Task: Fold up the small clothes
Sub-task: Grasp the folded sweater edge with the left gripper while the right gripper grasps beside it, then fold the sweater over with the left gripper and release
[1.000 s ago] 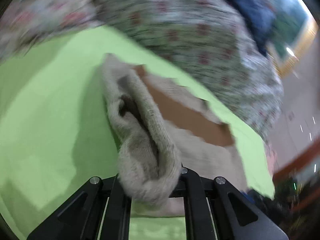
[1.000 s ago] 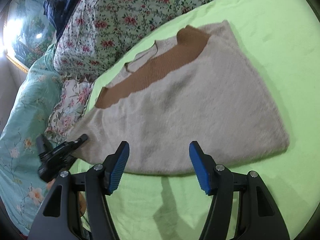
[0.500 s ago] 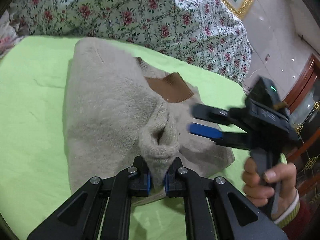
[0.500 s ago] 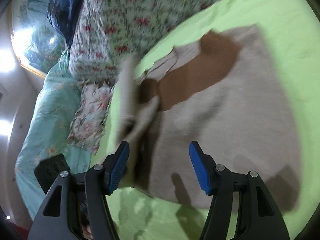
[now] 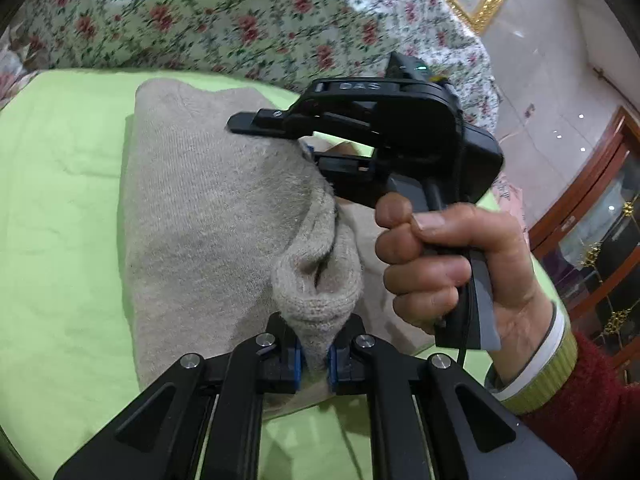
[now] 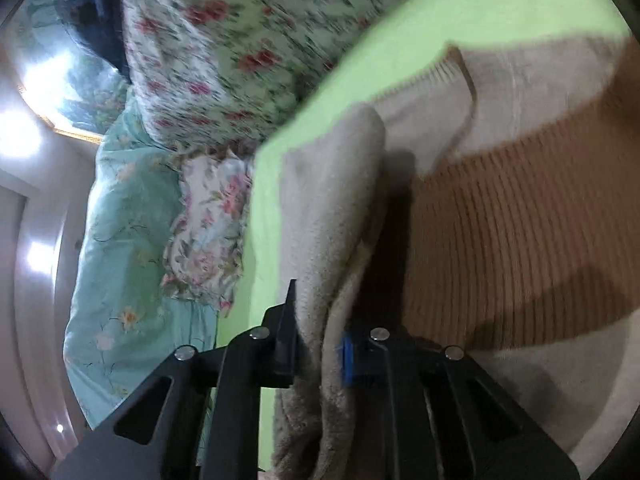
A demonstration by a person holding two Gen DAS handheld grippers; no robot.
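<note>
Sweater (image 5: pixel 208 216) is the one thing to fold, and it lies on the green sheet (image 5: pixel 56 208), right in front of both grippers. There is one sweater, two grippers, and one hand (image 5: pixel 452 264) that can be seen.

The left gripper (image 5: pixel 314 358) is pinching a fat bunch of the sweater's wool. Its blue pads are squeezed close on the bunch, low in the left view.

The right gripper (image 6: pixel 320 354) has just been closing, and now a fold of the same sweater sits between its pads. The pads press on it, so it is pinching too. In the left view the right gripper (image 5: pixel 310 148) reaches in from the right side, with the hand around its handle.

The sweater's long way runs from the left gripper up toward the flower blanket (image 5: pixel 224 20) at the back. The lifted flap runs the same way, from one pinch to the other. The left gripper holds the near end. The right gripper holds farther up, by the brown stripe (image 6: pixel 520 248), so it is nearer the neck end.

I think the next move is to carry the flap sideways over the flat part. Both pinches should go together so the edge stays straight.
</note>
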